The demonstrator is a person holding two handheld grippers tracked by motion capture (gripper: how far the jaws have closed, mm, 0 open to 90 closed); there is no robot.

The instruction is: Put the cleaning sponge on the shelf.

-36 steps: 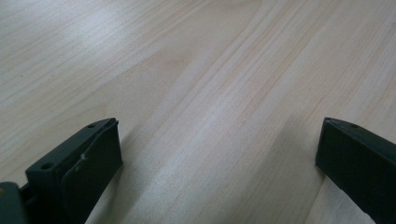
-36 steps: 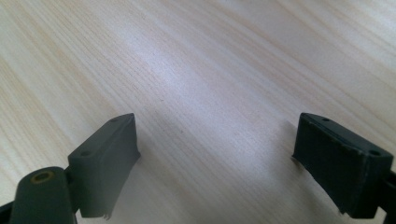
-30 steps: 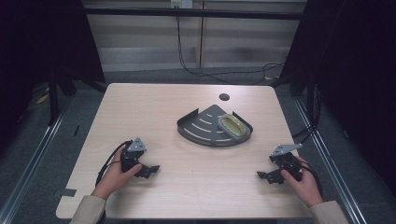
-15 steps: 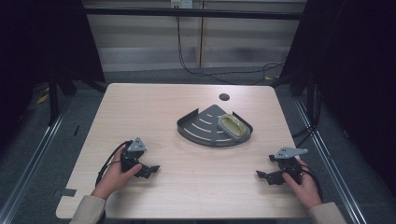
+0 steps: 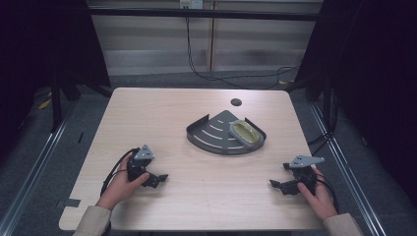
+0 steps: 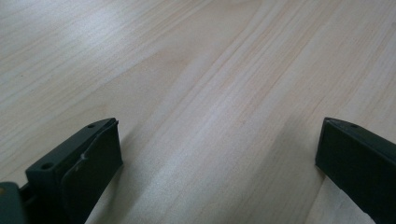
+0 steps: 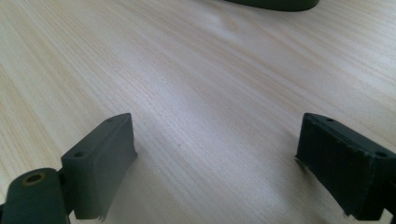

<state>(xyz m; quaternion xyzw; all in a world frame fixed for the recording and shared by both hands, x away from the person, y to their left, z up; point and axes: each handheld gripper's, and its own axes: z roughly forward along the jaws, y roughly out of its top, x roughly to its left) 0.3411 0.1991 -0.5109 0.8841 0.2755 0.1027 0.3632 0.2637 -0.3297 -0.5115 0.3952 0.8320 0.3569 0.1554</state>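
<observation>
Rack [image 5: 216, 135] with the yellowish dish [image 5: 245, 132] in its right end lies far of both my grippers at mid-table, dish running near-far, and my right gripper [image 5: 281, 185], released like the left [image 5: 157, 179], looks nearer, so I judge it should reach far-left.

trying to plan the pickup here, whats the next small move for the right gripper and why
Probably bring the right gripper forward and inward toward the yellowish dish lying in the dark quarter-round tray. Its jaws stand wide open with bare table between them, and it rests near the table's front edge, well apart from the tray. The left gripper is open and just as idle.
</observation>
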